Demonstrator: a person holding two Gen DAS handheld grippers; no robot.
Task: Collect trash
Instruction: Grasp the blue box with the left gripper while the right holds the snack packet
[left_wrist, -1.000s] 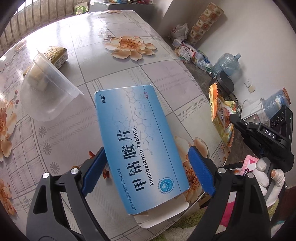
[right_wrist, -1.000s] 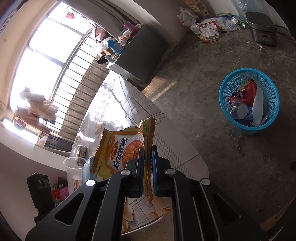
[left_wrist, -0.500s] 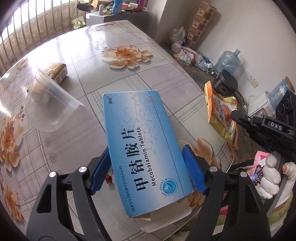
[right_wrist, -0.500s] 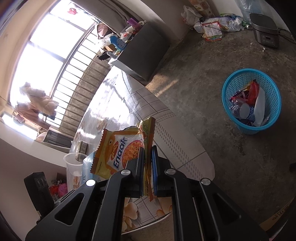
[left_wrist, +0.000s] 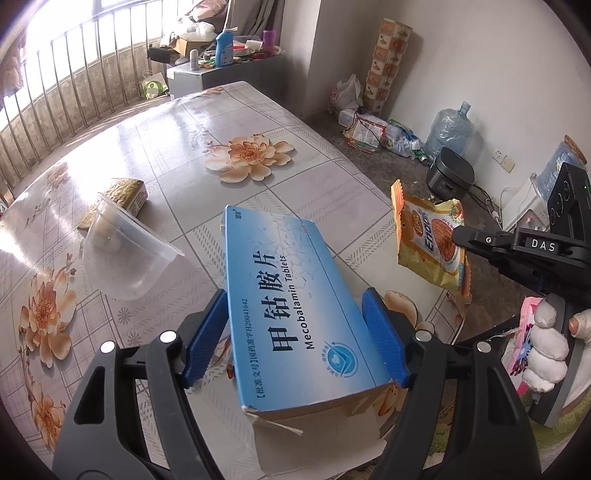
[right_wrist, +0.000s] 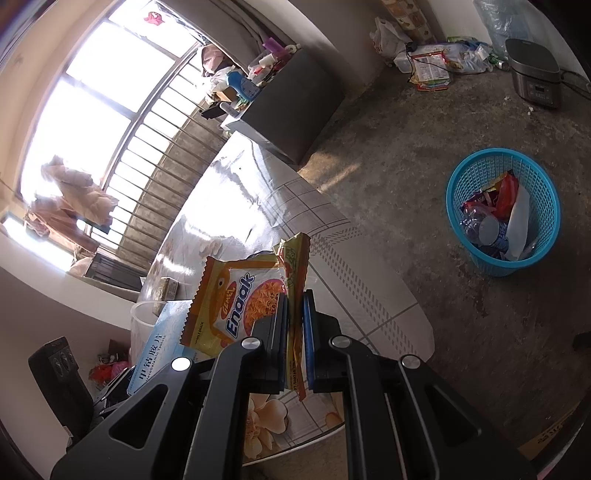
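In the left wrist view, the left gripper (left_wrist: 295, 343) had its blue pads clamped on both sides of the blue tablet box (left_wrist: 291, 306), lifted above the table (left_wrist: 177, 155). In the right wrist view, the right gripper (right_wrist: 294, 332) was pinched on the yellow snack packet (right_wrist: 240, 302); a blue basket (right_wrist: 469, 177) with trash stood on the floor.

Small print on the blue medicine box (left_wrist: 295, 295) — seemingly blurred, unreadable.

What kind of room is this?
Probably a lived-in home's dining or kitchen area: a table with a flowered cover, a rice cooker on the bare floor, and a barred window.
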